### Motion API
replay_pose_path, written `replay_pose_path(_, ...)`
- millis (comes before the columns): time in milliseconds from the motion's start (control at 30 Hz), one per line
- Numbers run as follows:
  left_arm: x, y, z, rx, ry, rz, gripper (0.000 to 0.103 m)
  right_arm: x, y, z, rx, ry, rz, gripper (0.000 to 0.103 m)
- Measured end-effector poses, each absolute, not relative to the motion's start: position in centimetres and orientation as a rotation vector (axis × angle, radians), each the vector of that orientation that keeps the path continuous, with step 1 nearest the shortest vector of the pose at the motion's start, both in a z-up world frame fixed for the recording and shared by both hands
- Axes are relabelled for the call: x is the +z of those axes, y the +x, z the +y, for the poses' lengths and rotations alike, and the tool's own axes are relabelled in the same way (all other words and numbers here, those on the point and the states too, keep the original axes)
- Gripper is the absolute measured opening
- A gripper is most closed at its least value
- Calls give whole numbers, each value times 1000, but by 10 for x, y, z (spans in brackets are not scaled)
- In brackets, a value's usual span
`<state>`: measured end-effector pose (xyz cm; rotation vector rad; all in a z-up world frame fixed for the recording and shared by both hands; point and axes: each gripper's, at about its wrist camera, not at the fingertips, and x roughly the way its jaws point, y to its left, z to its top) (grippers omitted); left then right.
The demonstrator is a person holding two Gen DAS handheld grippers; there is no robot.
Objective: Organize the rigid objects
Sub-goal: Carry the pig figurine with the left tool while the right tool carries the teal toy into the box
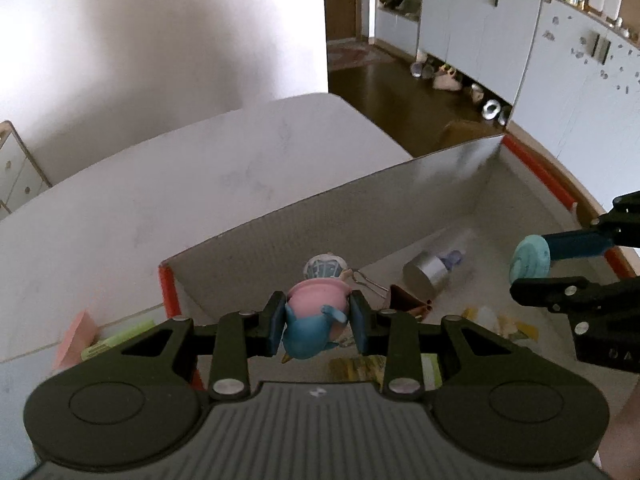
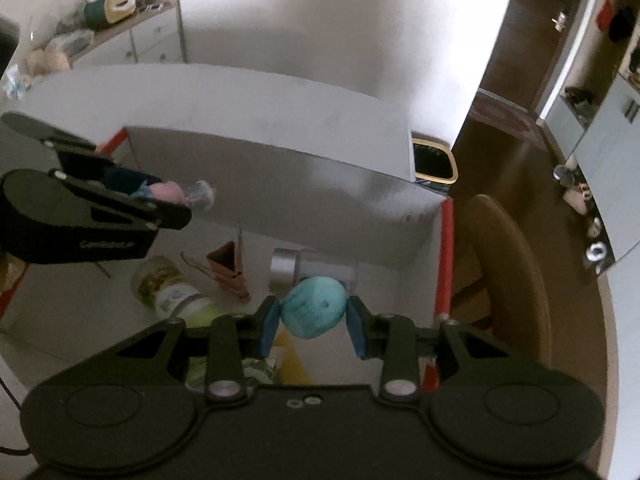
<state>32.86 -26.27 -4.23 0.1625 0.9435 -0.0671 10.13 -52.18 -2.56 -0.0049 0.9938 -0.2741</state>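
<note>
While over box (image 1: pixel 360 208) | left hand-held gripper (image 1: pixel 318 322) clamps figurine (image 1: pixel 314 320), perhaps | right hand-held gripper (image 2: pixel 312 320) clamps teal disc (image 2: pixel 314 308)

Both wrist views look steeply down, close, into the same cardboard box (image 1: pixel 360 208), each catching the opposite gripper.

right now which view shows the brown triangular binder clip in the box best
The right wrist view: the brown triangular binder clip lies in the open with its wire handles visible. In the left wrist view the clip is partly hidden behind the left gripper and its pink and blue figurine.
</note>
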Motion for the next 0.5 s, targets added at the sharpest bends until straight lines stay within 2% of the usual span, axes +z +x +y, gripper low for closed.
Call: replay_pose_path(500,-64,350,-268,-50,152,1078,33,-53,117,-514,-232,-3,1088,35)
